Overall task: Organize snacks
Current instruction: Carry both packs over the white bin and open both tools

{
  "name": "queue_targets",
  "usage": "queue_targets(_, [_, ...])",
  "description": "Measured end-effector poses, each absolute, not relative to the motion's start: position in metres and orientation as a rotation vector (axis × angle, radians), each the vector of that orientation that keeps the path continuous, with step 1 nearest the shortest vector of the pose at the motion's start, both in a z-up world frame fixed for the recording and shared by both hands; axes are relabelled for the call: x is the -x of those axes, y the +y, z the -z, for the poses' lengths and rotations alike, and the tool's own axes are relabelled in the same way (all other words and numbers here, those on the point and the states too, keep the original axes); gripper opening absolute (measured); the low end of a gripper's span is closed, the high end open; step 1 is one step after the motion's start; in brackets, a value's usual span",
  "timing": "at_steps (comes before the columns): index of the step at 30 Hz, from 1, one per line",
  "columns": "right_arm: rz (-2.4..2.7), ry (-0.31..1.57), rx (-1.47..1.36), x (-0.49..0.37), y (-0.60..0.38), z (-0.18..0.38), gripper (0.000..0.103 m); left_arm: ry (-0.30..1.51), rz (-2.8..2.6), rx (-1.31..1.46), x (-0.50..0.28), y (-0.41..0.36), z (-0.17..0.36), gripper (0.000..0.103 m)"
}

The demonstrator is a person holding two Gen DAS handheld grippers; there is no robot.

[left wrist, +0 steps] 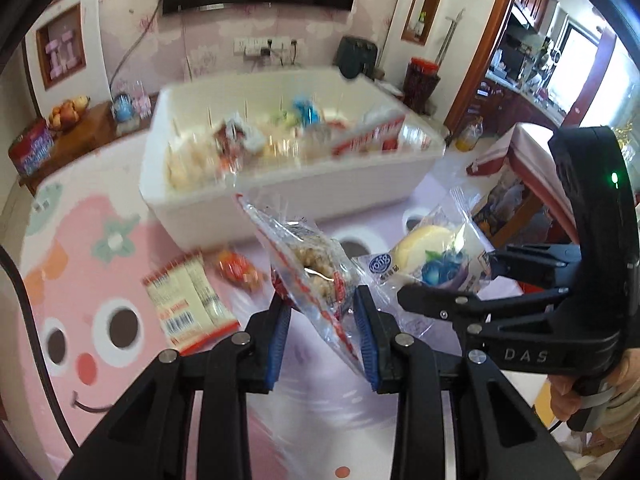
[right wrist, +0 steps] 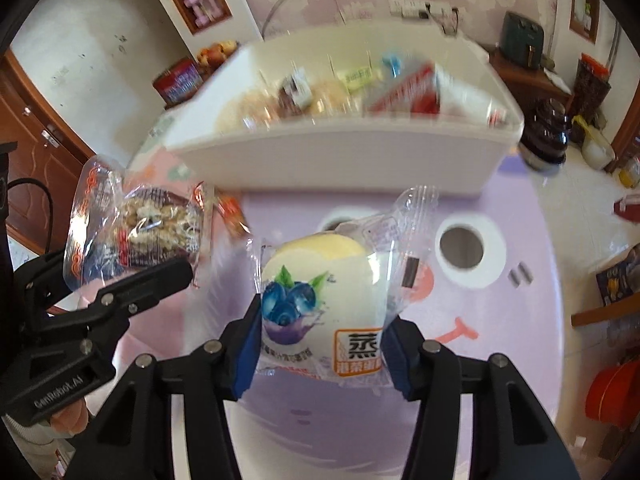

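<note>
A: Gripping a clear-wrapped puffed-rice snack bar (left wrist: pixel 316 276) at lower centre of the left wrist view, the left gripper (left wrist: pixel 322 320) has its blue pads narrowed onto the wrapper; the pack's lower end is tucked between the jaws and hard to read.

B: And the right gripper (right wrist: pixel 320 340)?

A: Clamped on a blueberry steamed cake packet (right wrist: pixel 320 300), centre of its own view. The bottom of the label is cut off by the fingers.

B: Where's the bin?

A: The white storage bin (left wrist: pixel 280 196) spans the upper middle of both views, smeared by motion. Its contents are a blur; probably mixed wrapped snacks, but I can't name them.

B: Anything on the mat?

A: On the pink cartoon play mat (left wrist: pixel 80 280), left of centre in the left view, lies a red-and-cream wafer pack (left wrist: pixel 188 300), with a small orange-red wrapped snack (left wrist: pixel 238 270) near it, too blurred to identify.
</note>
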State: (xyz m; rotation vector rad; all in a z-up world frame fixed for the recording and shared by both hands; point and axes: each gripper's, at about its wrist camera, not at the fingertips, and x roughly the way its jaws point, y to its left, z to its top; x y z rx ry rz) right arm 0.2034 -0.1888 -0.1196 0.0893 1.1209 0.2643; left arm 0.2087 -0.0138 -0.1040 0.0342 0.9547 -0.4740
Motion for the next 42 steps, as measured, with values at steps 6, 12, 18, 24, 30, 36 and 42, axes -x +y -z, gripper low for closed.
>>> queue_targets(6, [-0.290,1.000,-0.057,-0.211,-0.189,0.052,0.054,0.832,0.457,-0.064,-0.215,-0.012,0.030,0.030])
queue_targets(12, [-0.298,0.867,-0.016,-0.226,-0.192,-0.030,0.054,0.725,0.404,-0.101,-0.231,-0.008,-0.048,0.031])
queue_targets(18, [-0.289,0.767,-0.011,-0.246,-0.194,-0.092,0.054,0.663,0.360,-0.141,-0.247,-0.005,-0.104,0.031])
queue_targets(24, [-0.254,0.719,0.002,-0.275,-0.194,-0.130,0.054,0.655,0.317,-0.163,-0.278,-0.010,-0.128,0.031])
queue_targets(30, [-0.205,0.731,-0.013,-0.310,-0.195,-0.130,0.054,0.688,0.271,-0.171,-0.324,-0.018,-0.125,0.031])
queue_targets(36, [-0.139,0.799,-0.035,-0.355,-0.197,-0.098,0.054,0.783,0.220,-0.152,-0.378,-0.024,-0.087,0.031])
queue_targets(42, [-0.100,0.885,-0.037,-0.396,-0.196,-0.055,0.057,0.863,0.173,-0.157,-0.412,-0.036,-0.045,0.031])
